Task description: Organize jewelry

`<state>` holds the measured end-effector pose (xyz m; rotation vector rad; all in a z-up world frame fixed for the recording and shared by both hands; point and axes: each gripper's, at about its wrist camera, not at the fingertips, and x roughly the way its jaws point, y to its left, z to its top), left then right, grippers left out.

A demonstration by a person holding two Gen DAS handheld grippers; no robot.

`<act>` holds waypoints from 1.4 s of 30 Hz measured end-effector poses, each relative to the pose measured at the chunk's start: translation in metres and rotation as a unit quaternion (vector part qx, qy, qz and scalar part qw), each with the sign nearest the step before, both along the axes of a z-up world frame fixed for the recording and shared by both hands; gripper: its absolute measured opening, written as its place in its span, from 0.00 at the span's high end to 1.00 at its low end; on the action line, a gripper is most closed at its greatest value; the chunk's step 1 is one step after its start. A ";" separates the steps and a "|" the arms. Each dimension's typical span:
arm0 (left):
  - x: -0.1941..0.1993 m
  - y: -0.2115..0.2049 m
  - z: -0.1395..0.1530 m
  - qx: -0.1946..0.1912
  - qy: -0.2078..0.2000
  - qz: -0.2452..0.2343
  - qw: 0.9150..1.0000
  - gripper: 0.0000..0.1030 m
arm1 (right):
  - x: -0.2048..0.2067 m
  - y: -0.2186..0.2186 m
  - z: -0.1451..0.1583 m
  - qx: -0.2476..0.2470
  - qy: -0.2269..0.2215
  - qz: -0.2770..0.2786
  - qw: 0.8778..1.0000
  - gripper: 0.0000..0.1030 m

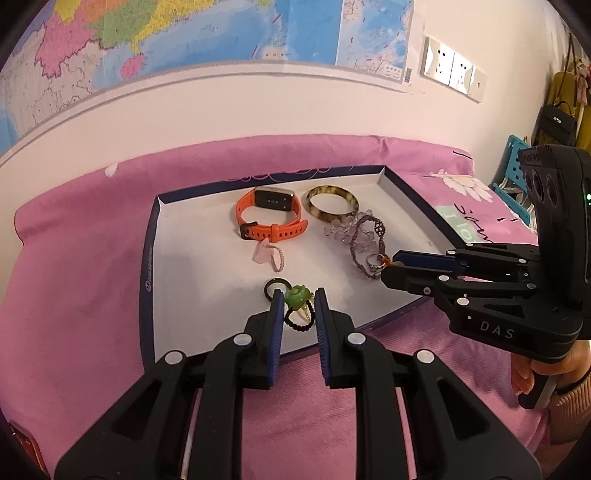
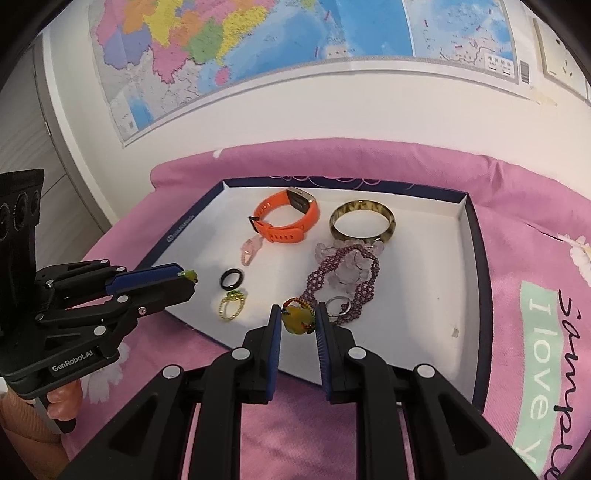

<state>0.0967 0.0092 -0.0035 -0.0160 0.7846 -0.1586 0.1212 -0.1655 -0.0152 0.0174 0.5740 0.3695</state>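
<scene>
Between the blue pads of the left gripper [image 1: 299, 295] a green carved bead [image 1: 296, 296] is pinched, with a black cord loop [image 1: 295, 320] and a fine gold chain hanging just below the fingertips. Jaws are seen closed onto the bead, held over the near edge of the tray [image 1: 149, 258]. Just ahead of the left fingertips a black ring [image 1: 275, 286] lies flat on the tray floor.

Right gripper [image 2: 298, 314] is likewise clamped, on a yellow amber-like pendant [image 2: 297, 320] strung with a multicoloured cord, over the tray's near edge. Immediately beyond its right finger a thin silver ring [image 2: 337, 305] rests against a purple beaded bracelet [image 2: 341, 275], which overlaps a clear pale-violet crystal bracelet [image 2: 347, 273]. Further ahead a mottled brown-green bangle [image 2: 362, 221] is noted, and to its left an orange smartwatch [image 2: 286, 219], lying on its side with strap buckled. A small pink ring [image 2: 251, 251] sits just in front of the watch. A yellow-green beaded ring [image 2: 232, 304] lies to the left of the right gripper, near the black ring.

Tray is a shallow white-lined box lid with dark blue walls, set on a pink floral bedsheet [image 2: 535, 258] with printed lettering. Behind, a coloured wall map [image 1: 184, 33] is fixed to a white wall; wall sockets [image 1: 452, 68] and hanging bags [image 1: 559, 118] are seen to the far right.
</scene>
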 end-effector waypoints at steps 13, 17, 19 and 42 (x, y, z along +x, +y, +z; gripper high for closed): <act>0.007 0.005 -0.013 -0.014 0.020 0.007 1.000 0.68 | 0.006 -0.006 -0.008 0.002 0.009 -0.019 1.000 0.74; 0.000 0.006 -0.009 -0.010 0.008 0.015 1.000 0.56 | -0.002 -0.010 -0.005 0.008 0.003 -0.026 1.000 0.61; -0.006 0.007 -0.007 -0.007 0.000 0.019 1.000 0.43 | -0.008 -0.013 -0.004 0.011 -0.004 -0.031 0.999 0.53; -0.069 0.013 -0.003 0.017 -0.027 0.111 0.993 0.06 | -0.076 -0.008 -0.010 -0.021 -0.061 -0.088 0.994 0.07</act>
